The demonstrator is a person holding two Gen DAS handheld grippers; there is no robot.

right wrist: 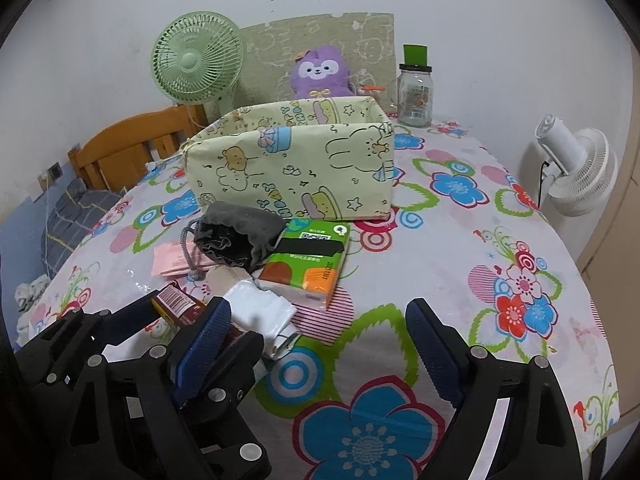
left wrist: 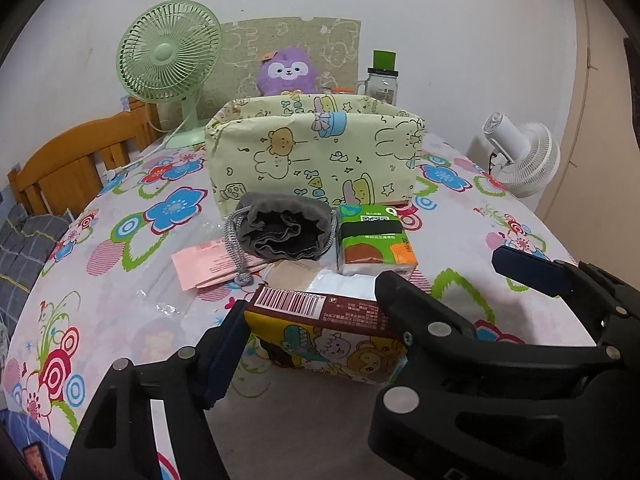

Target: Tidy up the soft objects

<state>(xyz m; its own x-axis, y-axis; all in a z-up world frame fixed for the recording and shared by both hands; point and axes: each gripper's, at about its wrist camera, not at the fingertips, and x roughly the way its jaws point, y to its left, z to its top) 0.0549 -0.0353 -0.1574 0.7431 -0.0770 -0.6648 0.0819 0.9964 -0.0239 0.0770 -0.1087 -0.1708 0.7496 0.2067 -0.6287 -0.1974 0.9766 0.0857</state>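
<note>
Left fingers (left wrist: 236,344) clamping on cartoon tissue pack (left wrist: 328,340) near the fabric bin (left wrist: 312,152), right fingers (right wrist: 432,356) standing apart over the counter (right wrist: 480,240), grey pouch (left wrist: 284,228) and green pack (left wrist: 374,240) lying before the bin.

The fabric box (right wrist: 292,164) is standing mid-surface with its top lying open, blocking the way to the purple plush (right wrist: 318,74), green fan (right wrist: 198,58) and glass jar (right wrist: 415,96) behind it. In front of it, the grey pouch (right wrist: 236,240), green tissue pack (right wrist: 308,264), pink paper (right wrist: 170,262) and white packet (right wrist: 260,312) are crowding the near left. The surface (right wrist: 480,240) on the right is lying bare, leaving a broad lane around the box.
</note>
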